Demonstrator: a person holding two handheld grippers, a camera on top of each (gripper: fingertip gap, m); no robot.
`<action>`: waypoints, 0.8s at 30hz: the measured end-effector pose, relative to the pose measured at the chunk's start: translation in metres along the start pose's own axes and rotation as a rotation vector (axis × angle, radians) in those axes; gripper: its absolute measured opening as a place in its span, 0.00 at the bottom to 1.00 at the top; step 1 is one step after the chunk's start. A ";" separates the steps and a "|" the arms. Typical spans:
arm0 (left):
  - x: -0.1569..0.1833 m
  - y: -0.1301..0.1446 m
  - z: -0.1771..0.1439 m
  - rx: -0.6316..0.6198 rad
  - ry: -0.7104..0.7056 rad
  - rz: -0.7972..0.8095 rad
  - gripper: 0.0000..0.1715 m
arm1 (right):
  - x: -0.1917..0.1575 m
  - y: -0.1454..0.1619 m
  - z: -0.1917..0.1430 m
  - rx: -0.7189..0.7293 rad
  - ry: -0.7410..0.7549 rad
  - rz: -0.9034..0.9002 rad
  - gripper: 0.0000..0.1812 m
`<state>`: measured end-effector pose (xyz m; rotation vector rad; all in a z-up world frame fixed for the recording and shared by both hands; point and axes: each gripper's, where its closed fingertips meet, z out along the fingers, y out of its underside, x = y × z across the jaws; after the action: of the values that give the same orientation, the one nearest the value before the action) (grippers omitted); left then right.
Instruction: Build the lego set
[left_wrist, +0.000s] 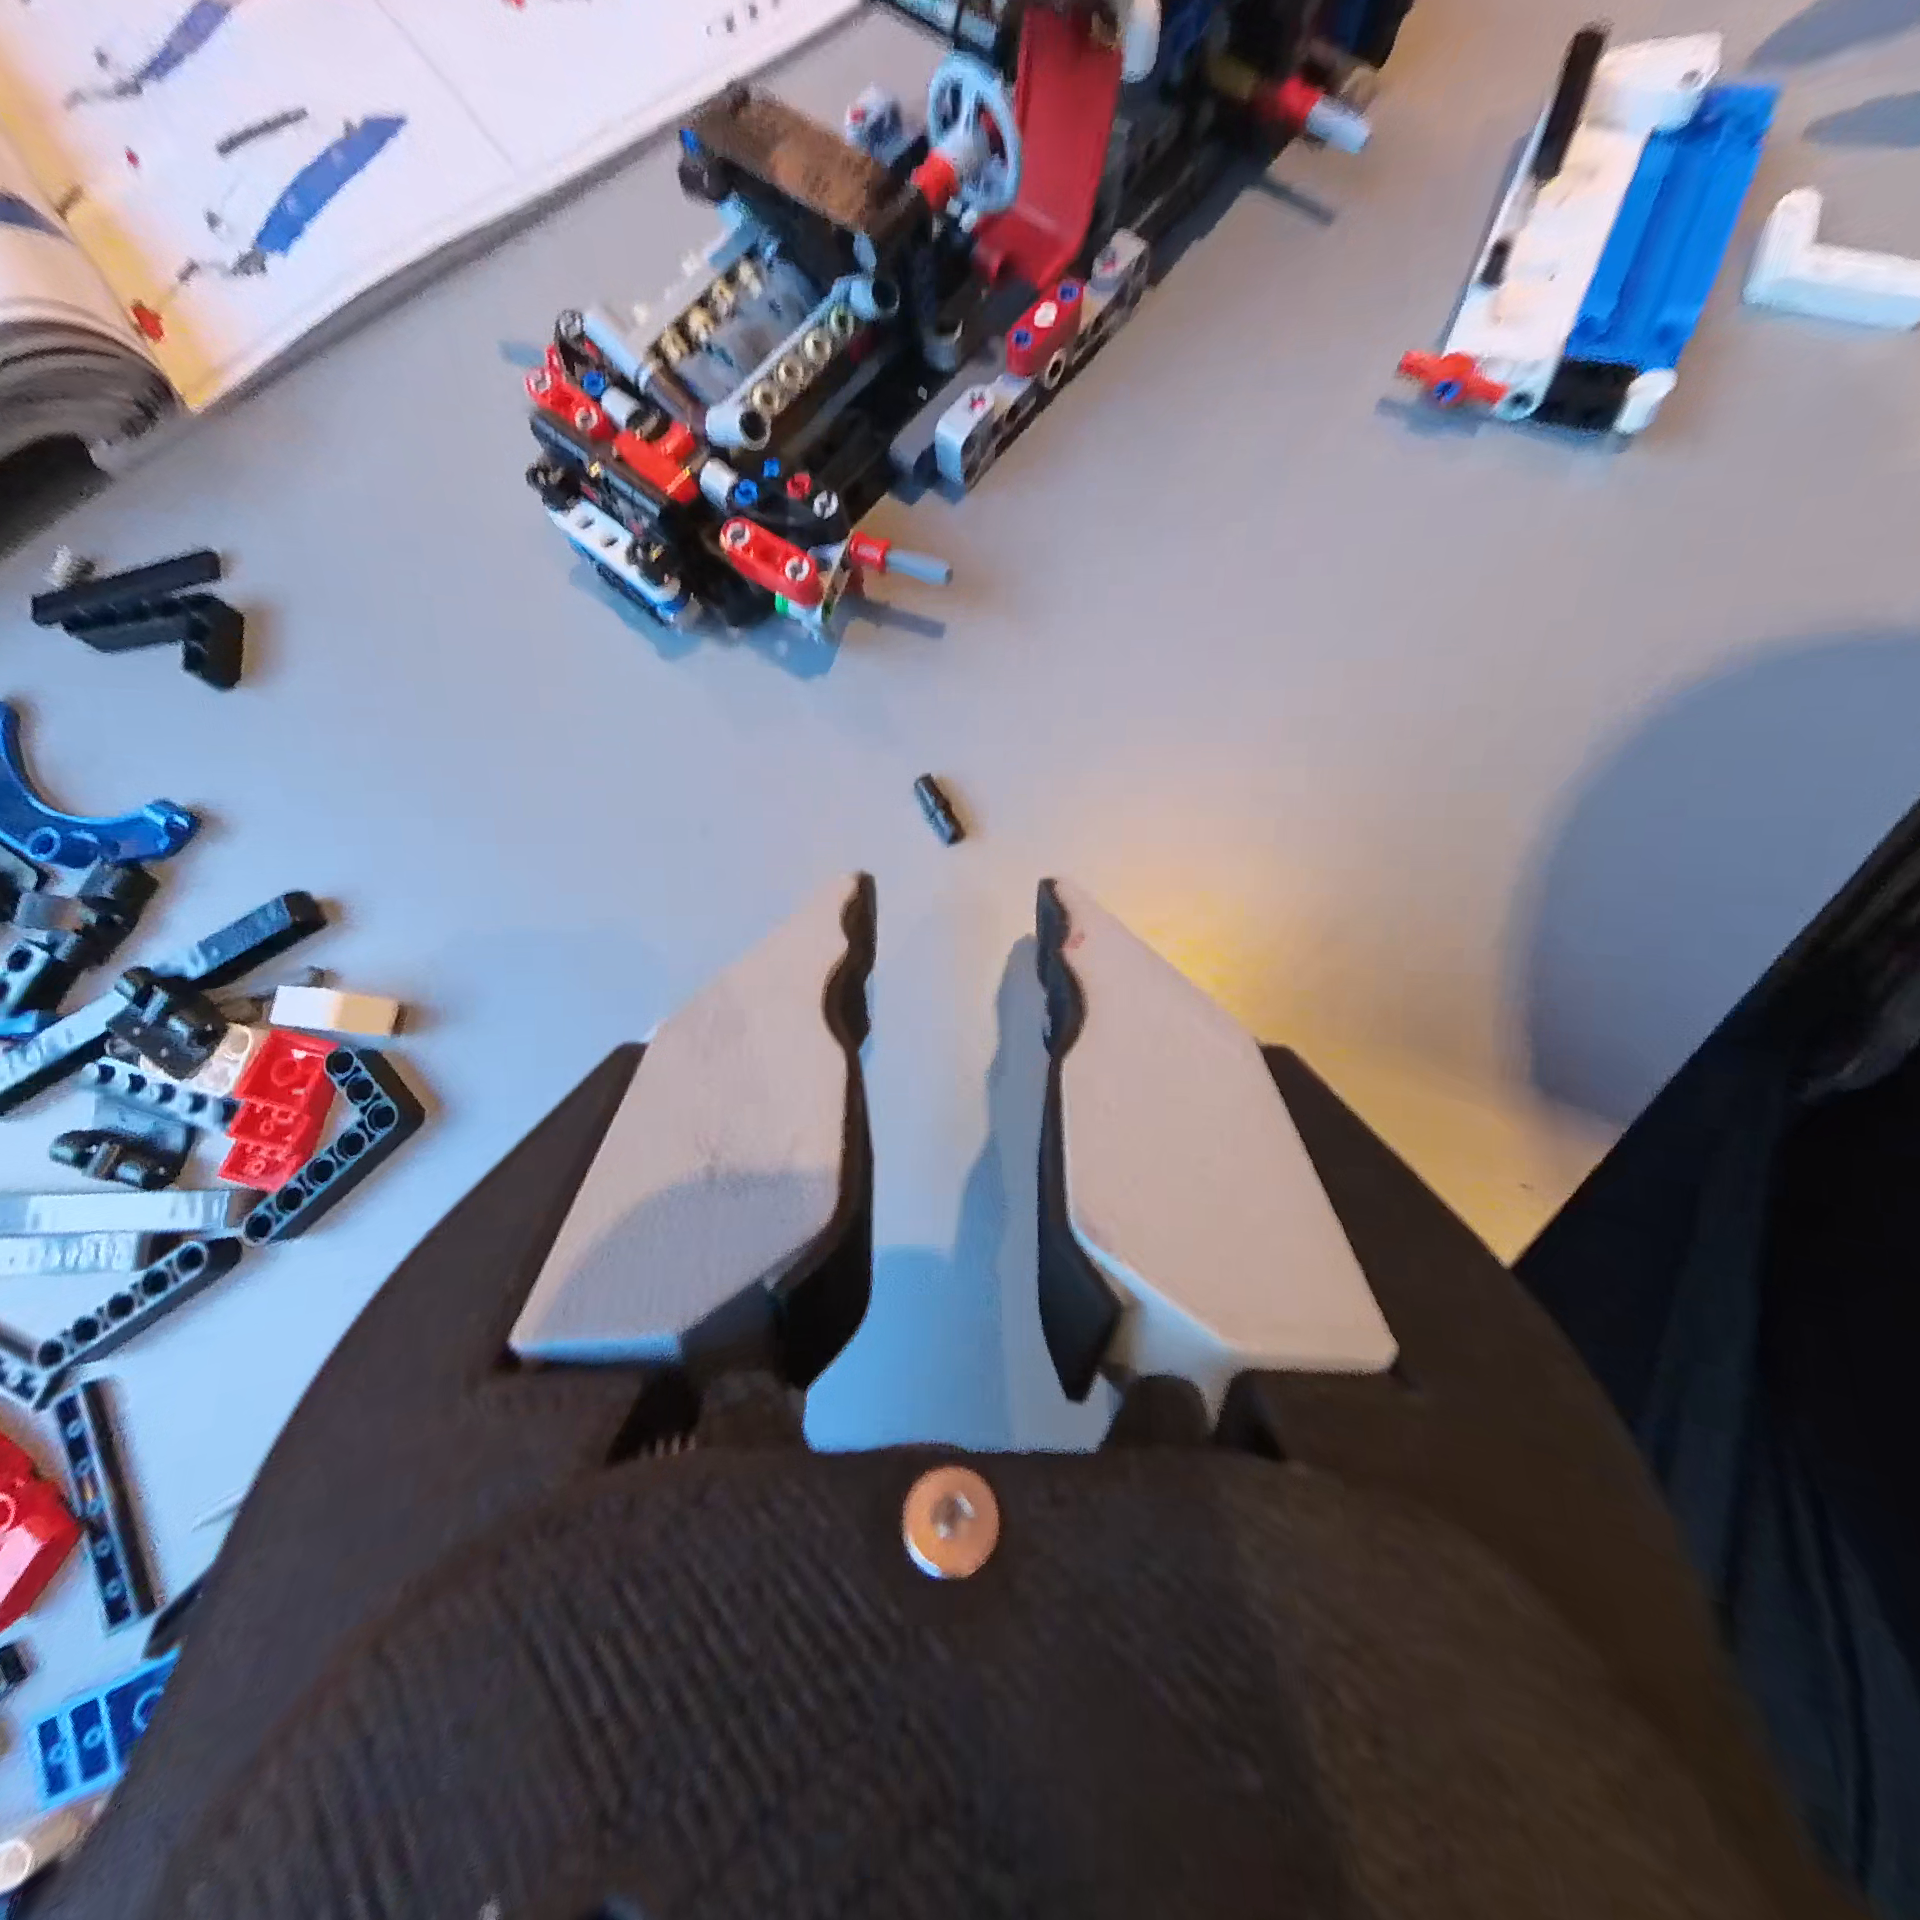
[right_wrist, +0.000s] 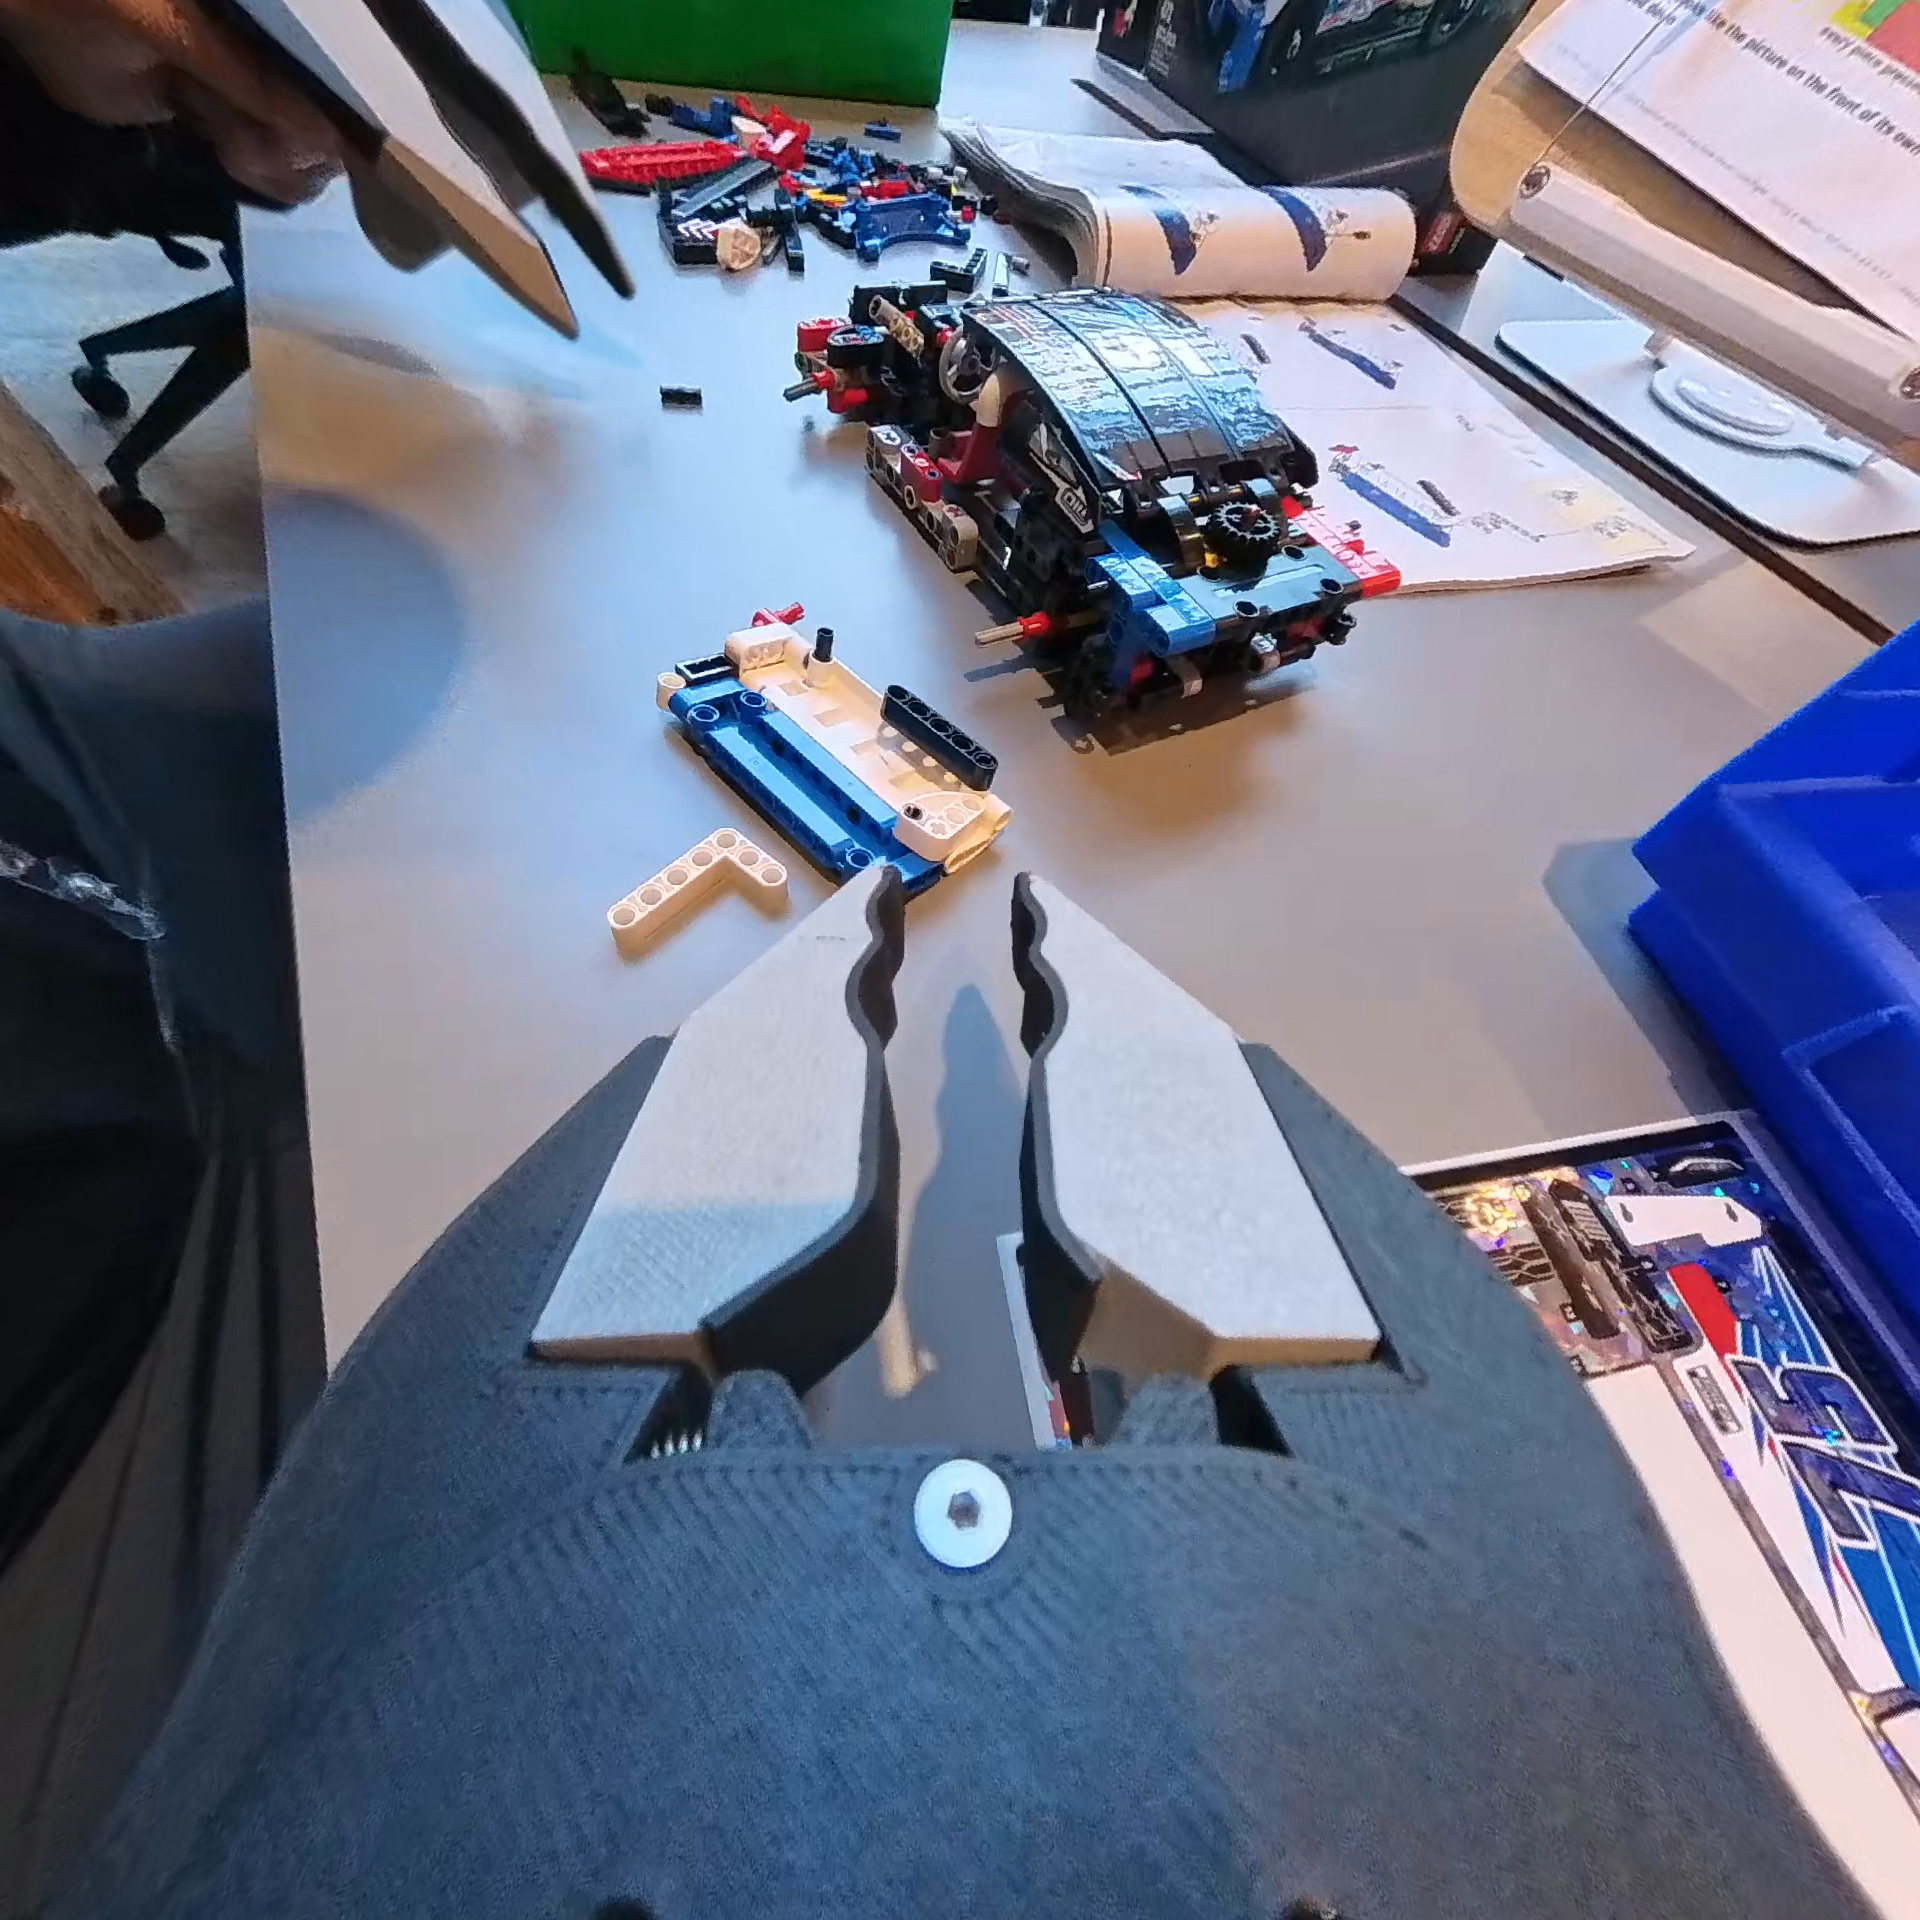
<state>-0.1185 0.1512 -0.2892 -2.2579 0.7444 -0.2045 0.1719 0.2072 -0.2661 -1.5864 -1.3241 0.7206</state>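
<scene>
A partly built lego car (left_wrist: 831, 343) stands on the grey table; it also shows in the right wrist view (right_wrist: 1101, 499). A small black pin (left_wrist: 939, 808) lies just ahead of my left gripper (left_wrist: 954, 885), which is open and empty above the table. The pin also shows in the right wrist view (right_wrist: 681, 395), beneath the left gripper (right_wrist: 597, 301). A blue and white panel assembly (right_wrist: 831, 758) lies just ahead of my right gripper (right_wrist: 956, 883), which is open and empty. A white L-shaped beam (right_wrist: 696, 883) lies to its left. The panel (left_wrist: 1600, 239) and the white beam (left_wrist: 1829, 260) show in the left wrist view too.
Loose lego pieces (left_wrist: 156, 1091) lie at the left, also in the right wrist view (right_wrist: 810, 187). An open instruction booklet (left_wrist: 260, 177) lies behind the car. A blue bin (right_wrist: 1808, 904) and a sticker sheet (right_wrist: 1714, 1351) are at the right. The table edge (left_wrist: 1714, 1039) runs close by. Across from one pair of fingers to the other is roughly 30 cm.
</scene>
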 end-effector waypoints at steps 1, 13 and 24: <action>-0.001 0.004 0.002 -0.021 -0.005 0.000 0.17 | 0.000 0.000 0.000 0.003 0.004 -0.005 0.10; 0.000 0.000 0.033 -0.087 0.017 -0.081 0.09 | -0.001 -0.001 0.003 0.005 0.003 -0.021 0.10; 0.015 -0.012 0.033 -0.035 0.004 0.037 0.01 | -0.018 -0.030 0.016 0.088 -0.096 0.104 0.10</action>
<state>-0.0891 0.1698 -0.3057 -2.2750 0.7967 -0.1798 0.1405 0.1948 -0.2475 -1.5753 -1.2678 0.9172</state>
